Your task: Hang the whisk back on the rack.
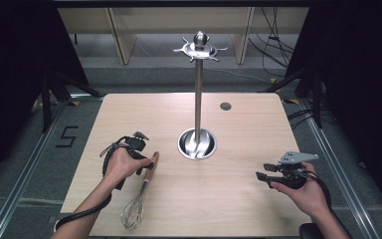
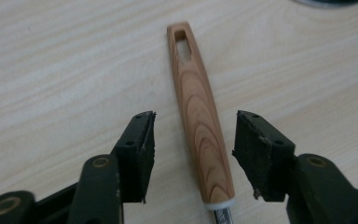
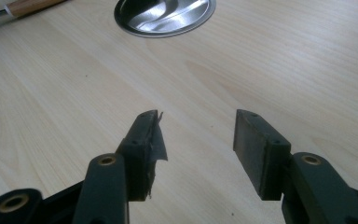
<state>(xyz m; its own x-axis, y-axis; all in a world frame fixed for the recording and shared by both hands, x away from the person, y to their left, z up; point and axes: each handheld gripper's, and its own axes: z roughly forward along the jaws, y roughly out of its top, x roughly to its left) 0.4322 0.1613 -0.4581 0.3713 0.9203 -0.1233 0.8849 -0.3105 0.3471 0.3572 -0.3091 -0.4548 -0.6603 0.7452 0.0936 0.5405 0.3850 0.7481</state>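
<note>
Between my left fingers (image 2: 142, 154), open wide, lies the whisk (image 2: 200, 116) handle untouched, ready for gripping; my right fingers (image 3: 256, 149) wait open, empty.

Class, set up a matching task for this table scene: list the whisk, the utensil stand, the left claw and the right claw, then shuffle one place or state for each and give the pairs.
Things:
1 whisk
2 utensil stand
3 left claw
4 right claw

Places or states:
A open over bare tabletop
B lying flat on the table
C open astride a wooden handle
D upright at the table's middle

Pairs: 1-B, 2-D, 3-C, 4-A
</note>
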